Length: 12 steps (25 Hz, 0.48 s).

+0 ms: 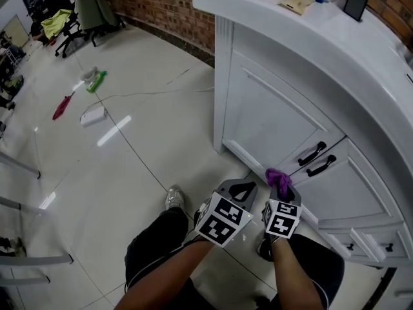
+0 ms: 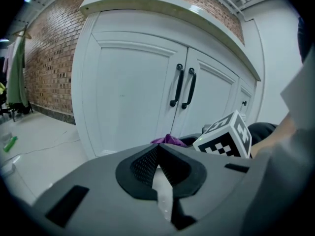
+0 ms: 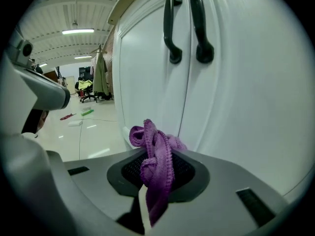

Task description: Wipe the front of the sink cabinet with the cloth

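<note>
Both grippers sit low before the cabinet (image 1: 271, 108) doors. Right gripper (image 3: 156, 157) clamps the bunched cloth (image 3: 156, 173), lengthwise along its jaws, tip toward the door, tail hidden between them. Left gripper (image 2: 158, 157) is closed and empty.

Cloth (image 3: 156, 163): purple fabric, soft and nubbly, matt, with a stitched hem.
Cabinet front (image 1: 277, 118): white painted panels, smooth, with a soft sheen.
Handles (image 3: 168, 31): black, smooth, slightly glossy; whether metal or plastic cannot be told.
Tabletop (image 1: 361, 50): white, smooth, glossy.
Floor (image 1: 129, 154): pale tiles, polished, mirroring the lights.
Wall (image 1: 161, 5): red-brown brick, rough and matt.
Left claw (image 2: 157, 151): grey plastic shell, smooth and matt; black pads (image 2: 143, 165) with a fine grid texture.
Right claw (image 3: 152, 154): the same matt grey plastic, with black textured pads.
</note>
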Each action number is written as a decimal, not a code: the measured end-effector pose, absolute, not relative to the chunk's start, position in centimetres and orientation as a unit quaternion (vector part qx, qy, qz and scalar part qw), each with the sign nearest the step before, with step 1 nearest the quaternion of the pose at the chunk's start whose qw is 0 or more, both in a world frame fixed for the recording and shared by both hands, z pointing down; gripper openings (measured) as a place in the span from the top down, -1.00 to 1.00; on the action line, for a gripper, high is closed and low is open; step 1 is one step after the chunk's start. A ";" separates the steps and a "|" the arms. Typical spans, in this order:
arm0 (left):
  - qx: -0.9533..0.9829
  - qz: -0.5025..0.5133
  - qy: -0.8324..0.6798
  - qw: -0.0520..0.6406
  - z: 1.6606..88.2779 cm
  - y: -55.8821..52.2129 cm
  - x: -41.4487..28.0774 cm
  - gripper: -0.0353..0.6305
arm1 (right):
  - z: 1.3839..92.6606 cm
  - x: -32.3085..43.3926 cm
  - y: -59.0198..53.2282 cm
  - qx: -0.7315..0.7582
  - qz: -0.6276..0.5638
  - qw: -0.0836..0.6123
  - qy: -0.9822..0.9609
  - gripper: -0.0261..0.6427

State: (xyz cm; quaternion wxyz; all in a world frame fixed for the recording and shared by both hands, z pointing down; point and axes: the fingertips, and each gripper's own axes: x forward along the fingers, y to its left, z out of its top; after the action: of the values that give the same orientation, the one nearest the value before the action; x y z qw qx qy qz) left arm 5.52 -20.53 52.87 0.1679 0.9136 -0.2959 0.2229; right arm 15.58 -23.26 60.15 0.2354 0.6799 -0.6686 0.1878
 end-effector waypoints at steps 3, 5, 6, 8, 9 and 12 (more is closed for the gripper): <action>0.910 0.231 -0.298 0.176 53.9 -21.0 5.2 0.88 | 62.2 15.3 -23.4 0.673 0.205 0.242 -0.668 0.64; 0.908 0.236 -0.296 0.178 54.4 -21.4 5.4 0.88 | 63.3 15.4 -23.7 0.670 0.215 0.246 -0.667 0.64; 0.908 0.238 -0.294 0.179 54.6 -21.5 5.6 0.88 | 63.8 15.5 -23.8 0.669 0.218 0.248 -0.666 0.64; 0.907 0.243 -0.292 0.181 55.1 -21.7 5.5 0.88 | 65.0 15.2 -24.0 0.666 0.226 0.250 -0.665 0.64; 0.906 0.247 -0.292 0.183 55.4 -21.8 5.3 0.88 | 65.6 15.0 -24.1 0.664 0.233 0.250 -0.665 0.64; 0.903 0.256 -0.292 0.185 56.2 -22.0 4.8 0.88 | 67.4 14.4 -24.6 0.659 0.255 0.250 -0.662 0.64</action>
State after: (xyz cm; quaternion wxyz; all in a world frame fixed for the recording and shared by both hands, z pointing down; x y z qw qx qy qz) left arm 4.79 -22.01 56.16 0.1854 0.9025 -0.2923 0.2562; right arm 14.41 -24.59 67.38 0.2497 0.6591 -0.6618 0.2555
